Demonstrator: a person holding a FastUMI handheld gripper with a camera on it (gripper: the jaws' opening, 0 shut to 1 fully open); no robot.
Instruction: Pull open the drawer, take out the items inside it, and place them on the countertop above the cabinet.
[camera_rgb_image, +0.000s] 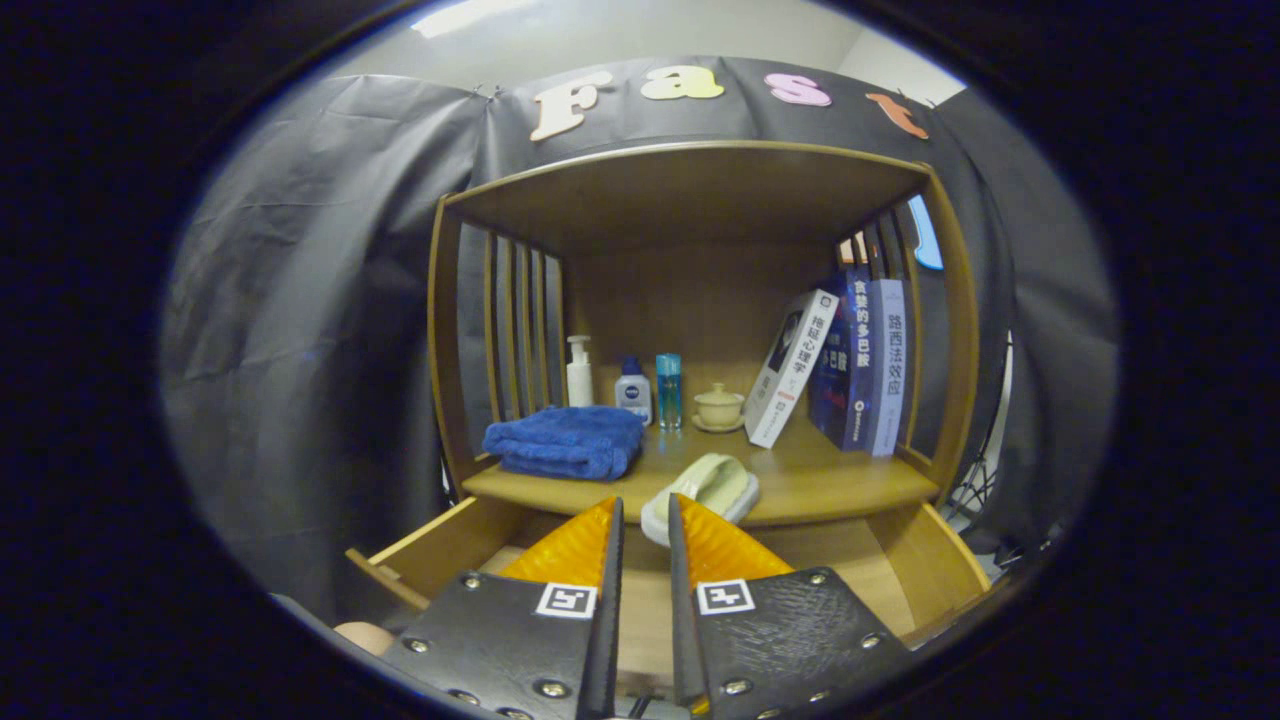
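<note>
**Slipper on surface front edge, drawer open, gripper empty**

Pale green slipper (705, 490) lies on the surface (830, 480) at its front edge, near the middle. Long axis runs diagonal, from the front edge back and to the right; which end is the toe, cannot tell. It sits just beyond the fingertips of the gripper (645, 515), slightly right of the gap. Fingers nearly together with a narrow gap, nothing between them. Drawer (440, 550) is pulled open below the surface, with the gripper above it. Folded blue towel (567, 441) at front left of surface. Behind it, a pump bottle (579, 371), a small white bottle (633, 389), a teal bottle (669, 390). Lidded cup (718, 407) mid-back. Books (850, 365) lean at right.
</note>
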